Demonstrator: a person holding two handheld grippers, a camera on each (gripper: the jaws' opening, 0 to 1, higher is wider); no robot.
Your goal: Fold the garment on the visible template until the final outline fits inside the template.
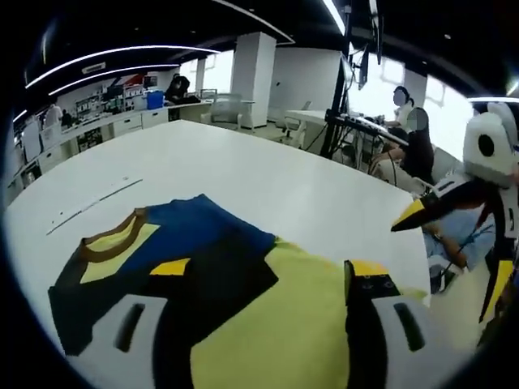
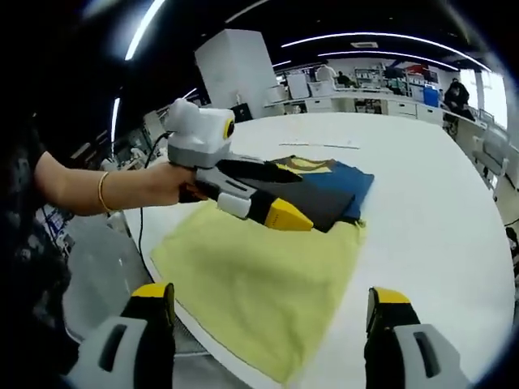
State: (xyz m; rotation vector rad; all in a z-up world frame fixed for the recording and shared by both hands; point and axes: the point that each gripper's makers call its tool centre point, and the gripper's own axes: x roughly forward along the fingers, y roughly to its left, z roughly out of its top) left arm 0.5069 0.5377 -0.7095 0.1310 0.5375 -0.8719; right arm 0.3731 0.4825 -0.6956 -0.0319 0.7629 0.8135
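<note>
The shirt (image 2: pixel 276 243), yellow in the body with blue, black and brown at the collar end, lies on the big white table (image 2: pixel 438 211) close to its near edge. Its upper part is folded over, so the dark panels and blue patch sit stacked on the yellow cloth at the far end. In the right gripper view the left gripper (image 2: pixel 296 217), held in a hand (image 2: pixel 166 185) with a bangle, hovers over that folded dark part, its yellow-tipped jaws pressed together, though I cannot tell whether they pinch any cloth. The right gripper (image 2: pixel 268 312) hangs above the near yellow hem, jaws spread wide and holding nothing. In the left gripper view the shirt (image 1: pixel 243 316) spreads beneath the jaws, and two people (image 1: pixel 409 134) sit at desks in the background.
</note>
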